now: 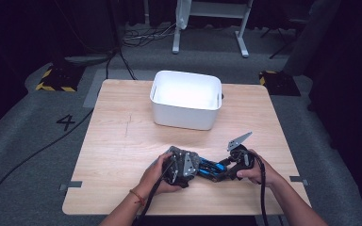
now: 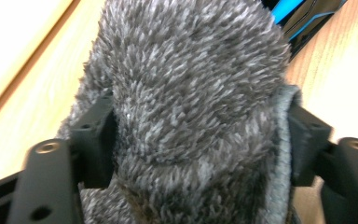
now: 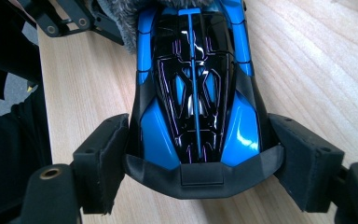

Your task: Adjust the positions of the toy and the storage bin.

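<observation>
Toward the person from the white bin [image 1: 186, 100], on the table [image 1: 118, 141], the left gripper [image 1: 181, 165] clamps a grey furry cloth [image 2: 186, 93]. Just right of it, the right gripper [image 3: 193, 154] squeezes a blue-and-black toy car [image 3: 196, 84] — long axis pointing at the cloth, nose touching it.
</observation>
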The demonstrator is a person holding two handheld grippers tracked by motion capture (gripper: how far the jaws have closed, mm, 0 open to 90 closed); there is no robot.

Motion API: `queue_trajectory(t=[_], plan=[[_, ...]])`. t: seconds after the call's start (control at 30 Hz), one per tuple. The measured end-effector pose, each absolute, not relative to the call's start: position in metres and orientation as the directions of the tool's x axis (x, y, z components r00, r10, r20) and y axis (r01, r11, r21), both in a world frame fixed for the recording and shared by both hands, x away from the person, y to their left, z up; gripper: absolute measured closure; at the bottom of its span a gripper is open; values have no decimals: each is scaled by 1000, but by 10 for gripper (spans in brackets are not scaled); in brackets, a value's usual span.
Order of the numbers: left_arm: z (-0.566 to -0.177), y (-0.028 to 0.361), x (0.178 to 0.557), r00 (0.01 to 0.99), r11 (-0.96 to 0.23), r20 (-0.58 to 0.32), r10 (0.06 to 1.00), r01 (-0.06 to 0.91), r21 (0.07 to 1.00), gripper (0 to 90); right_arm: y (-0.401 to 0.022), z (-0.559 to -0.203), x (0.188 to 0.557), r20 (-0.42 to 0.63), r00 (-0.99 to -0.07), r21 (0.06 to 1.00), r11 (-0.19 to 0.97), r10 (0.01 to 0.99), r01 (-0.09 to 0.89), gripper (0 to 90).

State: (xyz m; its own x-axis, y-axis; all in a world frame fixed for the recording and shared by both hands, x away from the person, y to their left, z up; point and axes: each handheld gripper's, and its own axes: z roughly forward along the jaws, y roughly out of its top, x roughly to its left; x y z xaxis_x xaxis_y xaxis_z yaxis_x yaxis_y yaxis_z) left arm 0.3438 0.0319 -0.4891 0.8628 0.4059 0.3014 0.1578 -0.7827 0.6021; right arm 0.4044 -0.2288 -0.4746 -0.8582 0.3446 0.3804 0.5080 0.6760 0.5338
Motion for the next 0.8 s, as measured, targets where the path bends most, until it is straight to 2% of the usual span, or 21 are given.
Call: queue_trajectory(t=[0.23, 0.3, 0.37, 0.47, 0.67, 0.8], plan=[[-486, 35, 343, 857, -793, 347, 380, 108, 600, 433, -231, -477, 401, 366, -867, 574, 651, 338, 497, 232], [-482, 39, 346, 866, -765, 314, 390, 115, 633, 539, -228, -477, 395, 307, -893, 601, 661, 330, 450, 201], [-481, 41, 352, 886, -746, 260, 384, 132, 652, 636, -224, -477, 390, 234, -917, 621, 676, 324, 397, 209], [-484, 37, 357, 892, -757, 252, 376, 139, 638, 638, -219, -477, 384, 147, -939, 635, 699, 311, 330, 193], [-485, 35, 360, 882, -744, 248, 401, 155, 650, 617, -212, -472, 376, 39, -949, 614, 742, 312, 269, 210], [-484, 35, 359, 871, -717, 236, 432, 173, 676, 544, -218, -472, 382, 107, -942, 634, 707, 319, 312, 230]])
